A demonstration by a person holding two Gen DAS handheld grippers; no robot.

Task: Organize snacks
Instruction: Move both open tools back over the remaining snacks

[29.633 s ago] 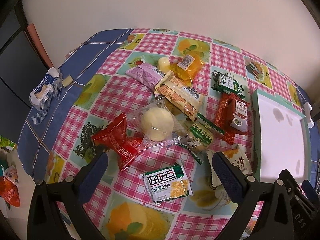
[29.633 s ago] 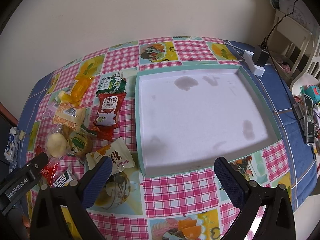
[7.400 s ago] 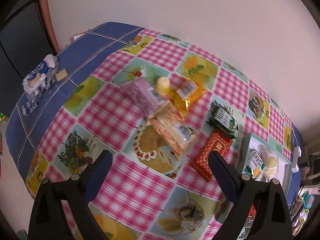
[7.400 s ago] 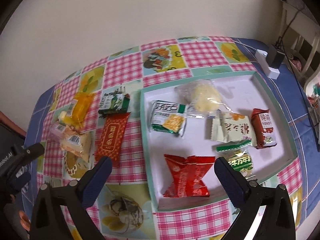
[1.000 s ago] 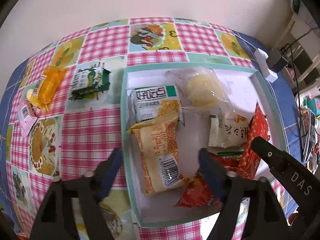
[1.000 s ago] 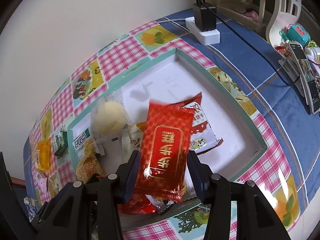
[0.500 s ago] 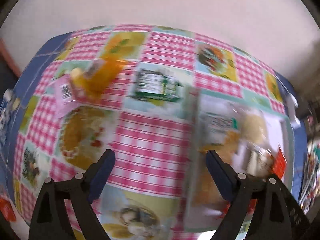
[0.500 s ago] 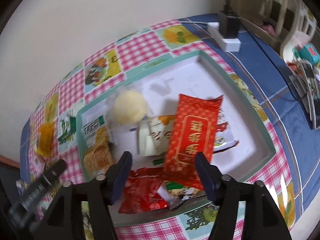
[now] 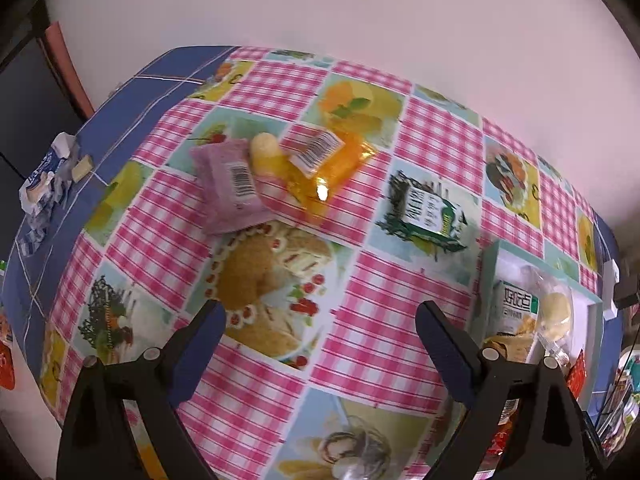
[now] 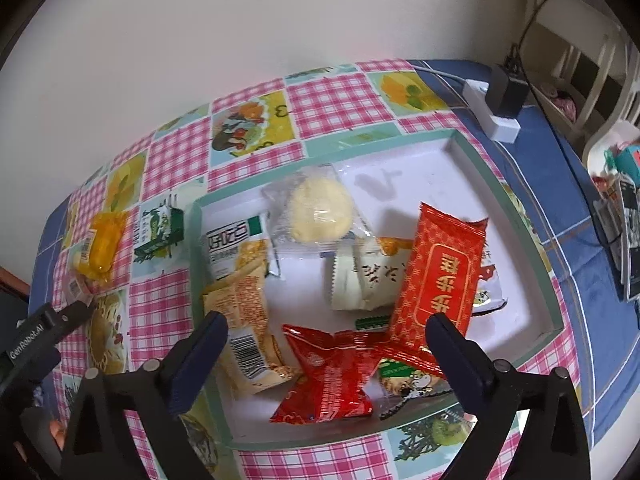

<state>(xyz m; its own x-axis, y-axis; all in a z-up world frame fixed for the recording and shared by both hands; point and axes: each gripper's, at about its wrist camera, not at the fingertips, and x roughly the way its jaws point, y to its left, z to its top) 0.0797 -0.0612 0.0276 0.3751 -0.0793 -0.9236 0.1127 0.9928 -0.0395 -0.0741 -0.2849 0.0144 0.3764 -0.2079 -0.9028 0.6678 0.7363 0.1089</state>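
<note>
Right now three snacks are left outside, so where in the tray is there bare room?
Bare floor lies in the tray's far right corner, beyond the red bar. The near half is crowded with overlapping packets.

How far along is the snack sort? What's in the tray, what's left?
Done: the teal-rimmed white tray holds most packets, including the long red foil packet lying on top.
In hand: nothing; the right gripper and left gripper are empty, jaws opening.
Left on the checked tablecloth: the pink wrapped packet, orange clear packet and green-and-white packet.
</note>
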